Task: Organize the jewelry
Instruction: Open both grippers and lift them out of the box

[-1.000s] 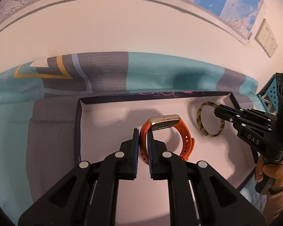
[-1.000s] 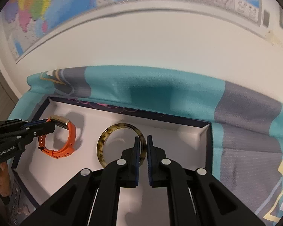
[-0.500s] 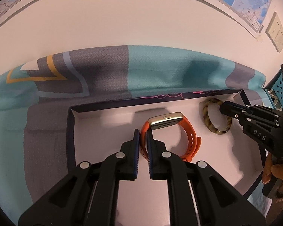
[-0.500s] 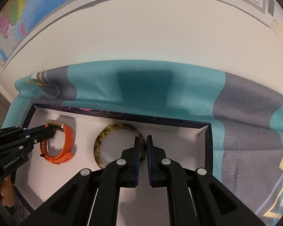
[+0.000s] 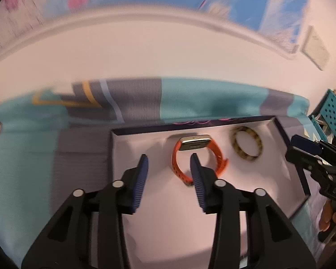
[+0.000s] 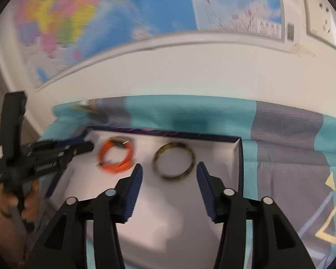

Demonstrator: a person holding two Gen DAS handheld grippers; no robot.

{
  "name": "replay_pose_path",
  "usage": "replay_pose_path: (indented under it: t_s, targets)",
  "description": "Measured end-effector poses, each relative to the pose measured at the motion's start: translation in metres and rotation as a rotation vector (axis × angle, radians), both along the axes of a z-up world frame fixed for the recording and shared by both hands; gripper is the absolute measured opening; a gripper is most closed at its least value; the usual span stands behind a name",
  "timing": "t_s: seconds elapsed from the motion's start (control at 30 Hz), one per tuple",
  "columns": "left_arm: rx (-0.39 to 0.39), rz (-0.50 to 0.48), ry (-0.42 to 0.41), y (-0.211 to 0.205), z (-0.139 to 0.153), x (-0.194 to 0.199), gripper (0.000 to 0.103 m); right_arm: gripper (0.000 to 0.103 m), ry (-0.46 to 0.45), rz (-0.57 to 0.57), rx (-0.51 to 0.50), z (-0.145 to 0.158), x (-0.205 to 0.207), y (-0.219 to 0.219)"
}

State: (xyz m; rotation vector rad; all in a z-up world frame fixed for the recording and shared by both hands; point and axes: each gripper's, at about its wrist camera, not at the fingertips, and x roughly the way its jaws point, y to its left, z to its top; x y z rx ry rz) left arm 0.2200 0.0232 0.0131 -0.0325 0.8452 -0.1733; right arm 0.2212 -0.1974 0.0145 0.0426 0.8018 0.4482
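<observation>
Both items lay inside the shallow white-lined box (image 5: 286, 139) with the dark rim, which sat on the teal and grey cloth (image 5: 190, 98). The orange watch (image 5: 196, 154) rested on its edge toward the box's middle, gold case uppermost and strap curving below it; the tortoiseshell bangle (image 5: 246, 144) lay flat just beside it, nearer the right-hand wall and apart from the watch. The left gripper (image 5: 169, 164) stood wide open and empty, its right finger overlapping the strap's loop in that view; contact could not be confirmed. The right gripper (image 6: 169, 171) was likewise spread wide and held nothing, its fingers flanking the near arc of the bangle from above. In my assessment the watch is light, with a soft, pliable strap that would flex or twist under a pinch, and perched on edge it could tip at a touch. The strap beside the case, or the rigid case itself, offers the surer hold. The bangle appeared rigid, smooth and probably slippery, and possibly brittle if dropped. It would be best taken across the band's thickness, one finger inside the ring and one outside, with moderate closing force. Motion blur in both views limited finer detail.
</observation>
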Motion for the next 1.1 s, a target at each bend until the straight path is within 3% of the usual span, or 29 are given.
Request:
replay_pose_path:
  t_s: [0.1,0.23,0.57,0.73,0.87,1.1]
  targets:
    - [0.017,-0.035,-0.080,-0.003,0.016,-0.035,0.046,0.056,-0.017,0.077,-0.008,0.000,-0.036,-0.003]
    - [0.003,-0.092,-0.128,-0.001,0.025,-0.083,0.050,0.056,0.003,0.143,-0.012,-0.009,-0.078,-0.010]
    - [-0.042,-0.097,-0.065,0.011,-0.006,-0.152,0.052,0.056,0.040,0.132,-0.010,-0.038,-0.160,-0.042]
    - [-0.046,-0.090,-0.055,0.009,-0.019,-0.177,0.053,0.056,0.042,0.128,-0.044,-0.049,-0.180,-0.044]
    - [-0.043,-0.086,-0.061,0.008,-0.023,-0.193,0.059,0.056,0.005,0.134,-0.056,-0.045,-0.190,-0.041]
    - [0.000,-0.085,-0.064,0.002,-0.028,-0.206,0.060,0.050,-0.009,0.175,-0.096,-0.049,-0.194,-0.025]
